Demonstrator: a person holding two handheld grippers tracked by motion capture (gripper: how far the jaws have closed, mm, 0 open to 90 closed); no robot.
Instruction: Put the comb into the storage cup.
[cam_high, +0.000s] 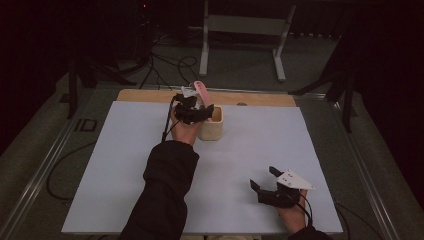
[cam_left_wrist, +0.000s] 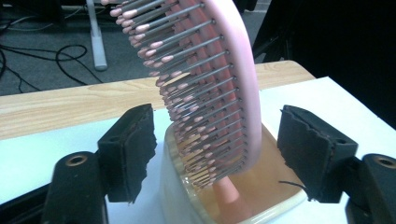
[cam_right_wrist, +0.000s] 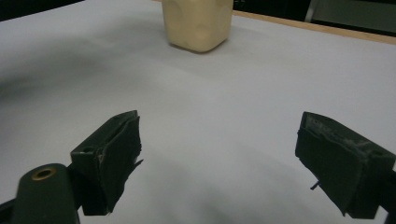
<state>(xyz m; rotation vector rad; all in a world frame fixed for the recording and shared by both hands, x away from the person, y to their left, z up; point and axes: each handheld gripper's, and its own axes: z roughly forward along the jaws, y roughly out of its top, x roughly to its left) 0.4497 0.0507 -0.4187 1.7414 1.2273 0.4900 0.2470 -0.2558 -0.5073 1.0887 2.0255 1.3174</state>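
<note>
A black long sleeve (cam_high: 165, 185) is worn on the left arm. Both grippers, left (cam_high: 194, 111) and right (cam_high: 267, 182), are built of black parts with worn, frayed black pads (cam_right_wrist: 116, 154). Brass-coloured eyelets (cam_right_wrist: 43, 174) are set in the jaw bases. A pale three-cornered plate (cam_high: 296, 180) is mounted on the right gripper, and black cables (cam_high: 167, 120) are trailed.

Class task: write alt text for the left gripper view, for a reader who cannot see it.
A pink hairbrush stands handle-down in a cream cup, its bristles facing left, between the open black jaws of the left gripper, whose pads do not touch it. Behind are the white table sheet and a wooden table edge.
</note>
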